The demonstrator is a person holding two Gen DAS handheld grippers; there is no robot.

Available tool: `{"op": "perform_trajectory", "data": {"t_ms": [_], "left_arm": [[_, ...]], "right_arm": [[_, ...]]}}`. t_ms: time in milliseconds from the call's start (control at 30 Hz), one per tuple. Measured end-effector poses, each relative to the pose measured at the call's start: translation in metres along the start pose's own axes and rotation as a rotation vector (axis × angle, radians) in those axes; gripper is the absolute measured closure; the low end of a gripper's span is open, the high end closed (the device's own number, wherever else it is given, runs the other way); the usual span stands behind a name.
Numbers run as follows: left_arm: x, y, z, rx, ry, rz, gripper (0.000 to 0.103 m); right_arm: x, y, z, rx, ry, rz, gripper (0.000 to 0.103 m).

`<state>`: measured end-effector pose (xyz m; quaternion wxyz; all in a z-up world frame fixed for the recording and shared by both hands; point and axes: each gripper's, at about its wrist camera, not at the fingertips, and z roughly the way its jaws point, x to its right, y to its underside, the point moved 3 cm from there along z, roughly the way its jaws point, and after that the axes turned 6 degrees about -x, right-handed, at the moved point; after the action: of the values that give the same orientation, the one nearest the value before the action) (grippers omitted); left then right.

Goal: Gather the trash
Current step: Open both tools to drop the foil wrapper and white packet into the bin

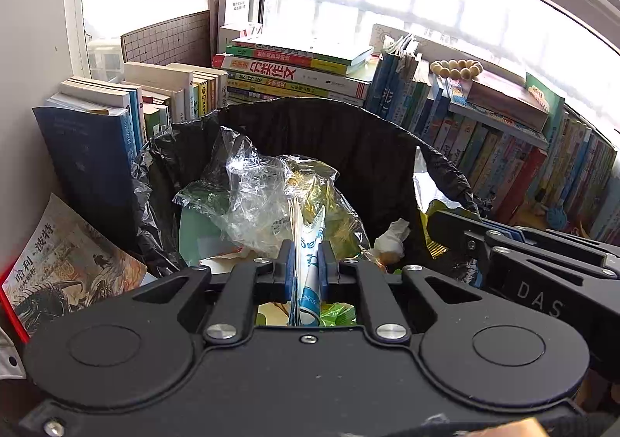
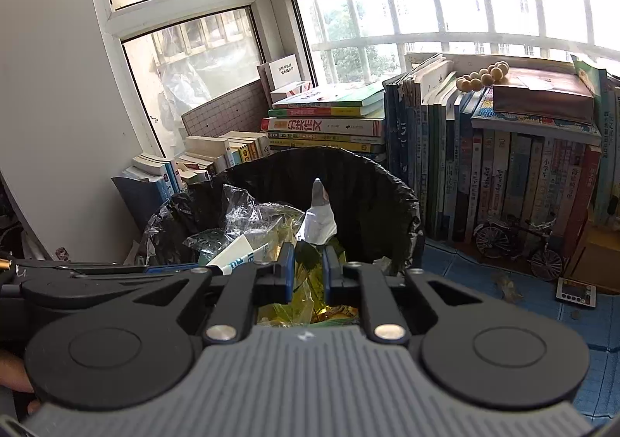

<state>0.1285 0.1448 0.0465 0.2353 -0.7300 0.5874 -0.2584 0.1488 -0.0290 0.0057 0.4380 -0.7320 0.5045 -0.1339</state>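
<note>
A bin lined with a black bag (image 1: 348,135) stands in front of the books, heaped with clear plastic film (image 1: 248,189), a crumpled tissue (image 1: 391,239) and other scraps. My left gripper (image 1: 308,247) hovers over the bin, shut on a folded white and blue wrapper (image 1: 310,282). My right gripper (image 2: 309,251) is beside it above the same bin (image 2: 372,185). Its blue pads pinch a yellow-green foil snack bag (image 2: 319,220), whose silver inside stands up. The left gripper (image 2: 155,267) and its wrapper (image 2: 240,255) show at the left of the right wrist view.
Rows and stacks of books (image 1: 294,73) crowd the window corner behind and to the right of the bin. A bead bracelet (image 2: 484,78) lies on top of them. A model bicycle (image 2: 515,239) and a small timer (image 2: 575,291) sit on the blue floor mat (image 2: 484,305).
</note>
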Motion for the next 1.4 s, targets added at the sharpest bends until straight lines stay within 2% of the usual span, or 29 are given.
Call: {"op": "perform_trajectory", "data": {"t_ms": [567, 633, 700, 767, 800, 1000, 1200, 1400], "left_arm": [[-0.01, -0.001, 0.006, 0.002, 0.043, 0.018, 0.087], [-0.01, -0.001, 0.007, 0.0, 0.049, 0.018, 0.085], [-0.011, -0.002, 0.008, -0.002, 0.054, 0.019, 0.077], [-0.011, -0.002, 0.009, -0.004, 0.06, 0.017, 0.066], [-0.011, -0.002, 0.009, -0.006, 0.058, 0.011, 0.063], [-0.009, -0.002, 0.004, 0.002, 0.052, 0.027, 0.054], [-0.004, -0.002, -0.013, 0.037, 0.079, 0.05, 0.045], [0.012, 0.002, -0.036, 0.078, 0.125, 0.105, 0.037]], "right_arm": [[-0.013, 0.004, 0.016, -0.012, 0.019, 0.021, 0.081], [-0.012, 0.004, 0.017, -0.013, 0.024, 0.03, 0.081], [-0.012, 0.005, 0.017, -0.012, 0.029, 0.037, 0.081], [-0.012, 0.005, 0.017, -0.011, 0.035, 0.042, 0.072], [-0.012, 0.005, 0.016, -0.009, 0.037, 0.047, 0.061], [-0.006, 0.006, 0.012, -0.001, 0.046, 0.07, 0.059], [0.006, 0.006, -0.005, 0.031, 0.06, 0.091, 0.043], [0.026, 0.008, -0.026, 0.071, 0.091, 0.124, 0.036]]}}
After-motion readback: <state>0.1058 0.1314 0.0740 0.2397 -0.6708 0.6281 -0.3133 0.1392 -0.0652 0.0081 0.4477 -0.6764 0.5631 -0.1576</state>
